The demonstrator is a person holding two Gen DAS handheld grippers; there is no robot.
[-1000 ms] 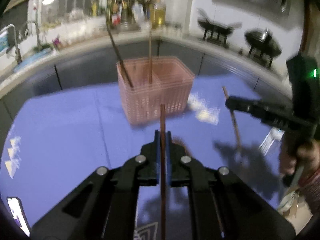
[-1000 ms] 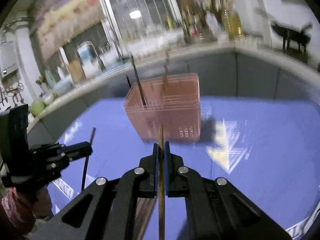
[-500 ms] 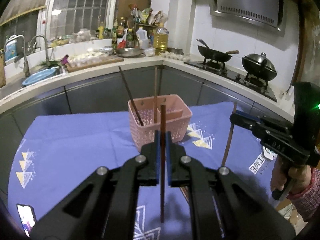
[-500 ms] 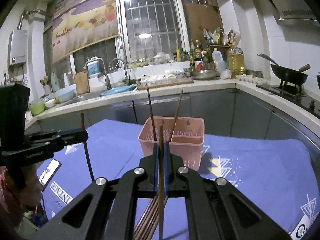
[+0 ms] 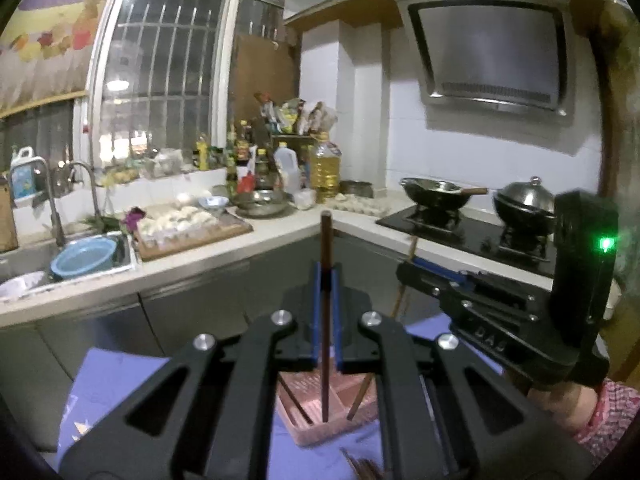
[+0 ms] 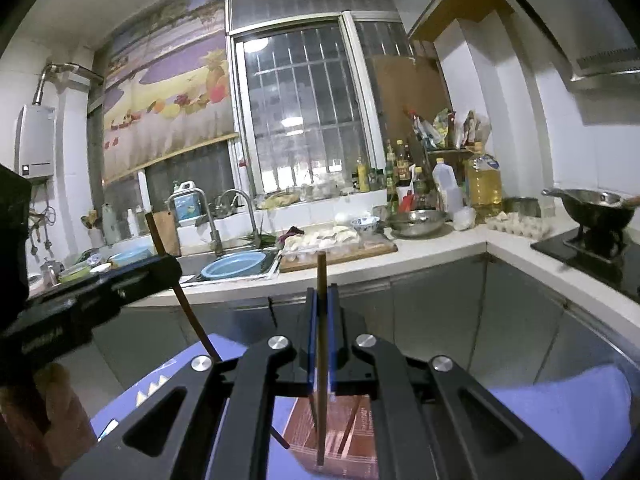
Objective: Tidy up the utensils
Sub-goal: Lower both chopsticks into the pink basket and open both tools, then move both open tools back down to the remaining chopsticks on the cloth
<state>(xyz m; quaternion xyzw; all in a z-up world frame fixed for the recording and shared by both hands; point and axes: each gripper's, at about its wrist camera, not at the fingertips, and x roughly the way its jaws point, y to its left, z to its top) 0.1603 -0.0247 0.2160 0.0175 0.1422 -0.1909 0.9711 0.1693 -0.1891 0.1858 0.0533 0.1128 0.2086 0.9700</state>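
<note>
The left gripper [image 5: 327,276] is clamped on a dark chopstick [image 5: 326,320] held upright; the right gripper [image 6: 321,300] likewise pinches a lighter chopstick [image 6: 321,360]; both hang above the pink basket [image 5: 320,428], largely hidden behind the jaws, holding perhaps two chopsticks; beyond, the counter [image 6: 440,246].

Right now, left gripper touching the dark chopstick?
Touching. Left wrist view: the left gripper fingers are shut on the dark chopstick, no gap.
</note>
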